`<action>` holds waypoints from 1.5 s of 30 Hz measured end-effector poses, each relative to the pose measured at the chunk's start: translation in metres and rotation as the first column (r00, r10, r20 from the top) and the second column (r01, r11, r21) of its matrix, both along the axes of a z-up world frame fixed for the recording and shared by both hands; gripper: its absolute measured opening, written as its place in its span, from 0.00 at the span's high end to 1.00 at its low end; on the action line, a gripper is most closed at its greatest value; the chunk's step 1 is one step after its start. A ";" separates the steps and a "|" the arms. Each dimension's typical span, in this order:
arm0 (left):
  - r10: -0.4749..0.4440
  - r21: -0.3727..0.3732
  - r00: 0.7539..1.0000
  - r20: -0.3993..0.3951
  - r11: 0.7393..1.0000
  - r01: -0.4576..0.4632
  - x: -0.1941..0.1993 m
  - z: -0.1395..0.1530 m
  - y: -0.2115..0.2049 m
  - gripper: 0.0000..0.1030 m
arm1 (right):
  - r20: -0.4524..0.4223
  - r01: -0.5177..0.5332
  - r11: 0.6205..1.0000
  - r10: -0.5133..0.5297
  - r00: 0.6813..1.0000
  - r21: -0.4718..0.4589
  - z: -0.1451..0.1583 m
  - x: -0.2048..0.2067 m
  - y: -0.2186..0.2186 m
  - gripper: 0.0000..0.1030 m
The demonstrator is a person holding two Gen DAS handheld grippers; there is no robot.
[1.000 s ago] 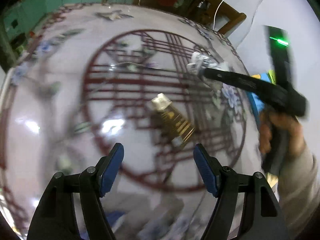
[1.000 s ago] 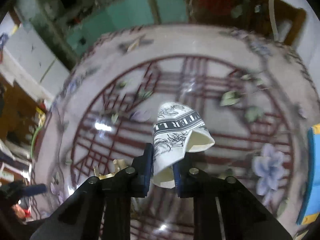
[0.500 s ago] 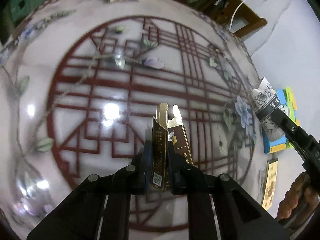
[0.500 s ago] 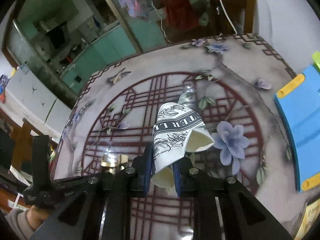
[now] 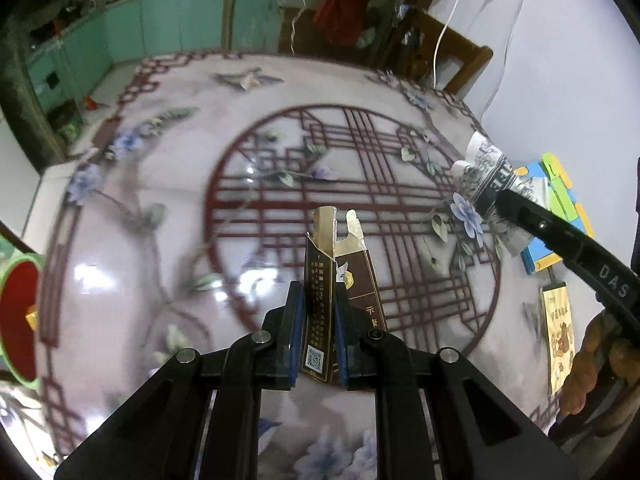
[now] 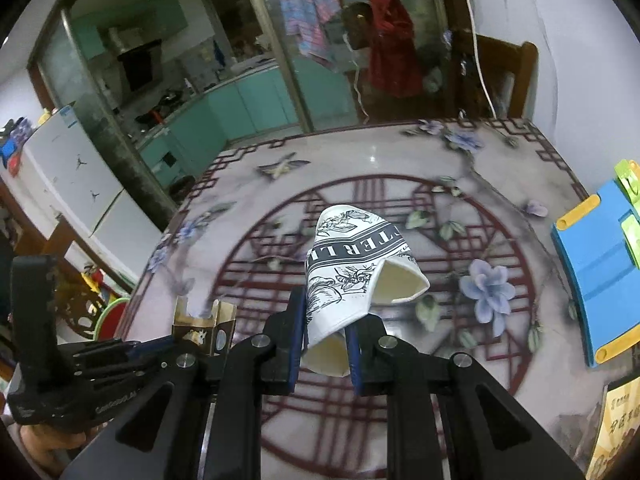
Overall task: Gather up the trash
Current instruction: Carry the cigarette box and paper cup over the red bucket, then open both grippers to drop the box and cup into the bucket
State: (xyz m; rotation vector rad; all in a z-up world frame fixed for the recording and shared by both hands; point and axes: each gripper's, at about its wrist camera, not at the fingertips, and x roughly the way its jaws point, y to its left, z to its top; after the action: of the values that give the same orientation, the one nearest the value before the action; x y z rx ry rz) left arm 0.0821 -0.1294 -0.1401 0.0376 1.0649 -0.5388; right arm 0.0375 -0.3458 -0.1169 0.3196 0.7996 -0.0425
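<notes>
My left gripper (image 5: 318, 304) is shut on an opened brown and gold cigarette pack (image 5: 320, 276) and holds it upright above the patterned table (image 5: 140, 320). My right gripper (image 6: 326, 320) is shut on a crushed paper cup (image 6: 352, 260) with black and white print, also held above the table. In the left wrist view the cup (image 5: 482, 176) and the right gripper (image 5: 496, 200) show at the right edge, with a hand behind them. The right wrist view has the left gripper (image 6: 176, 344) and the pack (image 6: 204, 326) at its lower left.
A red bin with a green rim (image 5: 16, 312) stands beyond the table's left edge. A blue board with yellow clips (image 6: 600, 272) and a yellow booklet (image 5: 558, 336) lie on the right side. A wooden chair (image 5: 452, 56) stands behind the far edge.
The left gripper was open over the pack lying on the table; it has shut on the pack and lifted it. The right gripper has risen and moved right with the cup.
</notes>
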 end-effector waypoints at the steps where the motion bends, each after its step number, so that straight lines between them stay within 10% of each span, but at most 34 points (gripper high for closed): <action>1: 0.006 -0.002 1.000 0.009 1.000 -0.006 -0.002 0.003 0.006 0.87 | 0.003 -0.004 1.000 0.004 1.000 0.002 0.001 -0.001 0.005 0.84; 20: 0.077 -0.051 0.994 0.073 0.996 -0.074 0.002 0.024 0.113 0.87 | 0.017 -0.100 0.994 0.101 0.995 -0.047 0.020 0.001 0.120 0.84; 28: 0.201 -0.032 0.977 0.069 0.979 -0.199 0.028 0.017 0.217 0.87 | 0.016 -0.203 0.978 0.204 0.979 -0.048 0.024 0.021 0.217 0.84; 45: 0.439 0.075 0.898 0.015 0.895 -0.439 0.069 -0.039 0.418 0.87 | -0.113 -0.500 0.865 0.500 0.859 0.033 -0.052 0.112 0.472 0.84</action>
State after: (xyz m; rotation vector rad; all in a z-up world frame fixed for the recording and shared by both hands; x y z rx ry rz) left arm 0.1510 0.2886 -0.1790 -0.1357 1.0543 -0.0865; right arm 0.1490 0.1262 -0.1691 0.1019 0.9816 0.4347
